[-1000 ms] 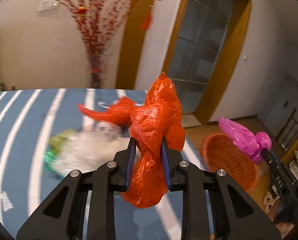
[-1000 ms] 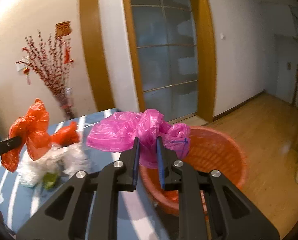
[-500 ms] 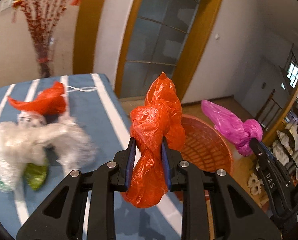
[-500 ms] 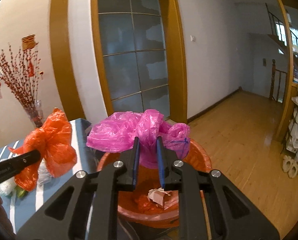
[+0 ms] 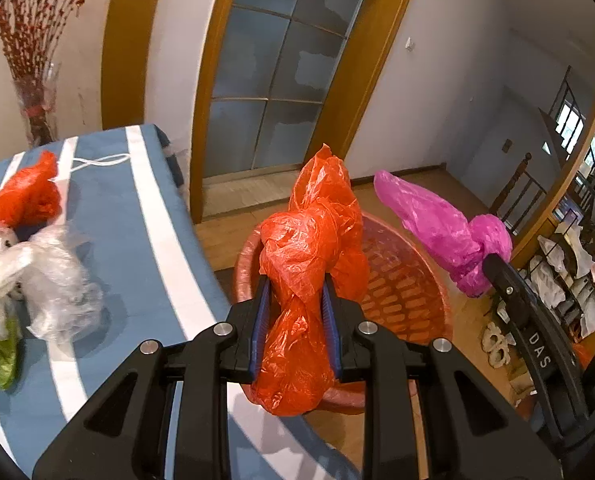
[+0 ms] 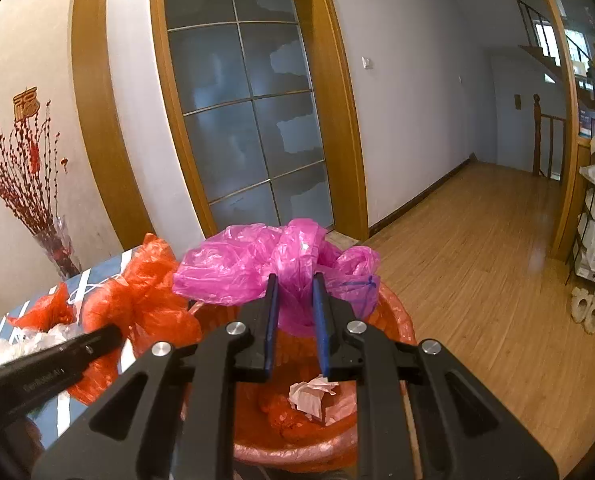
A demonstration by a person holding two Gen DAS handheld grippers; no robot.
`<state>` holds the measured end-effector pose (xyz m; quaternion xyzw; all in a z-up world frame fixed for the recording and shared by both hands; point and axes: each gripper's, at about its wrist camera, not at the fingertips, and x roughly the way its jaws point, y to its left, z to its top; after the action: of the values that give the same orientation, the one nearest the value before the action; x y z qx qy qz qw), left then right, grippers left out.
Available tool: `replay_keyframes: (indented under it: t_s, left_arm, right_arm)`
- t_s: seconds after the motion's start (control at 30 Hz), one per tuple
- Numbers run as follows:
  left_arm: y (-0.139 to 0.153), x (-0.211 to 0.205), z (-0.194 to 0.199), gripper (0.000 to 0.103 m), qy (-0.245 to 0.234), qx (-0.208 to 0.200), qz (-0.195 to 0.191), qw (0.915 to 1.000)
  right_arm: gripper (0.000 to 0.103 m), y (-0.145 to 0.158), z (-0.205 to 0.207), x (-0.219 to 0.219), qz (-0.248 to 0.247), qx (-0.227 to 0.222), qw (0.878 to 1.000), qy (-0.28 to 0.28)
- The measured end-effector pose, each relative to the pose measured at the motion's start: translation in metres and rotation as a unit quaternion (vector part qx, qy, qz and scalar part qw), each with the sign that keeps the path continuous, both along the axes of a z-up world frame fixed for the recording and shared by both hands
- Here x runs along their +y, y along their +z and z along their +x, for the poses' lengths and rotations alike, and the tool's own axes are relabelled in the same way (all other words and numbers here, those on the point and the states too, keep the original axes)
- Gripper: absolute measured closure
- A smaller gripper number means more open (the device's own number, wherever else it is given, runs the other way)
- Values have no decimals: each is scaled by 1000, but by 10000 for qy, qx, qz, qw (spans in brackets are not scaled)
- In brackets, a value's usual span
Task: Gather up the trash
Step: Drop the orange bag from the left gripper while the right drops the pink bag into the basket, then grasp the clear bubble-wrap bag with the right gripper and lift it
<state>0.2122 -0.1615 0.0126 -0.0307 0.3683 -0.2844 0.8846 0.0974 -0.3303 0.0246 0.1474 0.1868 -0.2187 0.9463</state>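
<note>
My left gripper [image 5: 296,300] is shut on a crumpled orange plastic bag [image 5: 311,248], held above the near rim of a round orange basket [image 5: 401,284] on the floor. My right gripper [image 6: 295,300] is shut on a pink plastic bag [image 6: 265,260], held over the same orange basket [image 6: 393,316], which holds white crumpled paper [image 6: 311,394] and orange scraps. The pink bag [image 5: 441,228] also shows in the left wrist view, and the orange bag [image 6: 145,292] in the right wrist view.
A blue table with white stripes [image 5: 137,216] lies left of the basket, with another orange bag [image 5: 25,196], clear plastic wrap [image 5: 57,280] and a green scrap [image 5: 3,356] on it. Behind are a glass door [image 5: 273,80], a vase of red branches [image 5: 33,64] and wooden floor [image 6: 477,264].
Both grippers have swung right, off the table and over the basket, each still holding its bag. The basket now lies directly beneath them and its contents have come into view.
</note>
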Motion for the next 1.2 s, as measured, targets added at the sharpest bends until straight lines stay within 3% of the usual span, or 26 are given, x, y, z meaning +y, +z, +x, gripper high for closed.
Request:
replay_keyframes:
  t_s: [0.1, 0.23, 0.53, 0.7, 0.93, 1.2]
  left_arm:
    - [-5, -6, 4, 78, -50, 57, 45, 10000]
    - [-15, -7, 8, 59, -9, 155, 151, 9998]
    - [-28, 20, 8, 42, 354, 212, 468, 9981]
    - [-29, 45, 7, 40, 594, 196, 625, 9961]
    - [-22, 74, -1, 39, 807, 72, 693, 9943]
    - [-4, 128, -12, 39, 1236, -110, 601, 9904]
  right_arm:
    - [84, -1, 4, -6, 73, -30, 10000, 36]
    - [78, -9, 10, -13, 194, 21, 9998, 103]
    - [53, -18, 8, -10, 112, 220, 9997, 79]
    - [47, -19, 6, 0, 24, 301, 9994, 141]
    - [46, -13, 5, 21, -60, 345, 9986, 389]
    - [40, 2, 10, 68, -223, 317, 9950, 915]
